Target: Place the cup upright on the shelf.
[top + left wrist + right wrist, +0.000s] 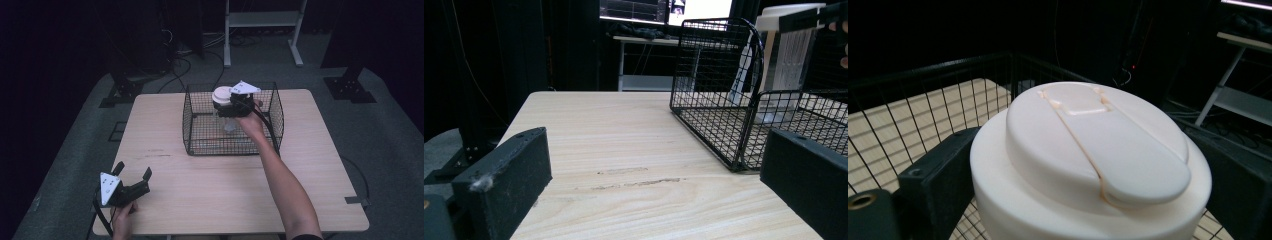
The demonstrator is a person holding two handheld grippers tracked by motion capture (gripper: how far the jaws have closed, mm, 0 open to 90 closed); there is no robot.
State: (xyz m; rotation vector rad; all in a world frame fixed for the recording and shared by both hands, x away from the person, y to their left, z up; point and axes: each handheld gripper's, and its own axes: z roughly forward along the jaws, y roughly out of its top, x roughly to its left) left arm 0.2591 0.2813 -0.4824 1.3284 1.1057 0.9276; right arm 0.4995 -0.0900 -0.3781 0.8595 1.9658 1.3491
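The right gripper (pixel 231 103) clamps its jaws on either side of a white lid (pixel 1093 150) that caps a clear bottle (pixel 224 117), holding it upright inside a black wire basket (pixel 195 137) near the table's far edge. In the right gripper view the jaws press the lid's rim from both flanks, with basket wire just beyond and the pale table (pixel 225 195) showing through the mesh. In the high view the bottle's base sits low in the basket, though whether it rests on the mesh floor cannot be told. Well apart, at the near left corner, the left gripper (pixel 134 176) lies on the table with jaws spread and nothing between them. Judged from this, the grip on the bottle is made; whether it is going into the basket or coming out, release or lift remains to be done.
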